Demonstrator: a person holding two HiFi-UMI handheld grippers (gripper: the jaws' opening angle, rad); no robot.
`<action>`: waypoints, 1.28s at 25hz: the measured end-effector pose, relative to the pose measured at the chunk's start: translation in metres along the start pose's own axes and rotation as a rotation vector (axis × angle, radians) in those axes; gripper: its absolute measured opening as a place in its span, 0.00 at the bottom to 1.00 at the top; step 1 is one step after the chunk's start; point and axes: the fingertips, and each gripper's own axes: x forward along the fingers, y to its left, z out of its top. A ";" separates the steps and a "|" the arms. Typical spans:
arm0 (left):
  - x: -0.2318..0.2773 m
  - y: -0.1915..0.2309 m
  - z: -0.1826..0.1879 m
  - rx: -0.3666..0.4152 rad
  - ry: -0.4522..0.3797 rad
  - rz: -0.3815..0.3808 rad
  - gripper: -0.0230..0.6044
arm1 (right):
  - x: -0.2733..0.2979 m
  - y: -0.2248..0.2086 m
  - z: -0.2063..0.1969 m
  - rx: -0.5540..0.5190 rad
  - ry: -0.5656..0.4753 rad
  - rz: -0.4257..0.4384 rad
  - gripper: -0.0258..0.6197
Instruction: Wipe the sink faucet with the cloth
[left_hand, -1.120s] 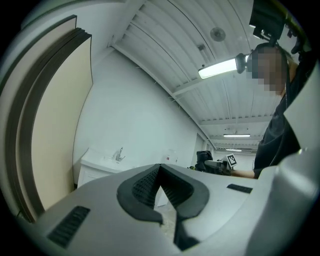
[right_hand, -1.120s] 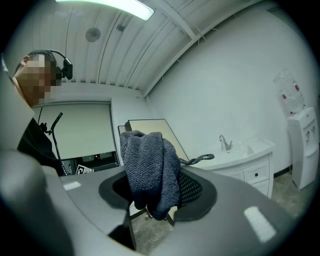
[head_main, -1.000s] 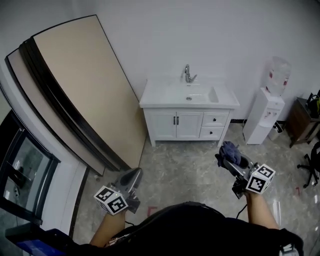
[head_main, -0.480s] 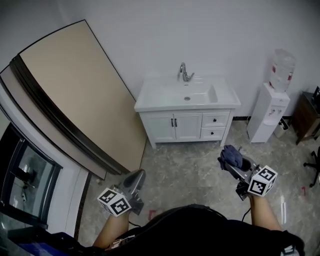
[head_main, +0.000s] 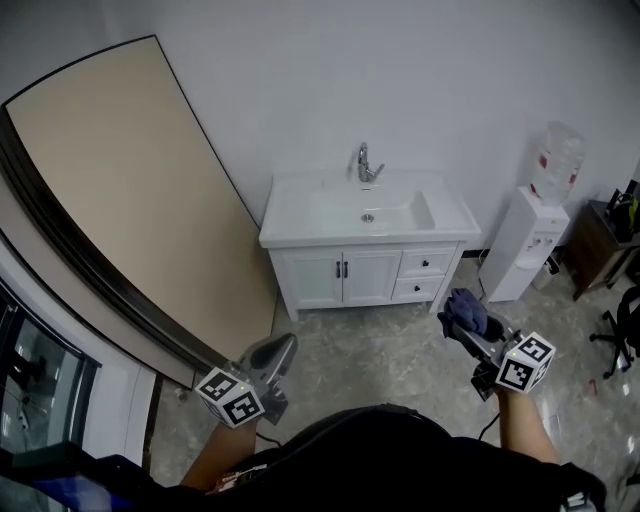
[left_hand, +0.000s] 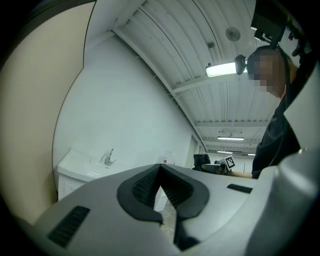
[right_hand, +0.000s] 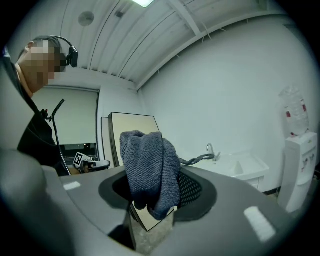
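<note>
Clamping blue cloth (right_hand: 149, 165) in right hand-held gripper (right_hand: 152, 197), left hand-held gripper (left_hand: 160, 169) closed empty, faucet (head_main: 365, 163) well apart

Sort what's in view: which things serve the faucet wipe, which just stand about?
For the job: blue-grey knitted cloth, clamped in the right gripper; chrome faucet on the white ceramic sink.
Standing about: white water dispenser; large beige leaning board; shut, empty left gripper.

The left gripper (head_main: 277, 350) sits at lower left of the head view, jaws closed tip to tip with nothing between them. The right gripper (head_main: 457, 325) sits at lower right, jaws clamped on a blue cloth (head_main: 466, 309). Both forearms extend forward from the bottom edge.
</note>
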 end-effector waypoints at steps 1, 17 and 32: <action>-0.001 0.014 0.008 0.010 0.009 -0.004 0.02 | 0.014 0.002 0.004 0.002 -0.004 -0.012 0.30; 0.057 0.156 0.015 -0.028 0.038 0.014 0.02 | 0.161 -0.065 0.005 0.049 0.049 0.007 0.30; 0.271 0.155 0.022 0.017 -0.003 0.173 0.02 | 0.207 -0.301 0.060 0.031 0.026 0.173 0.30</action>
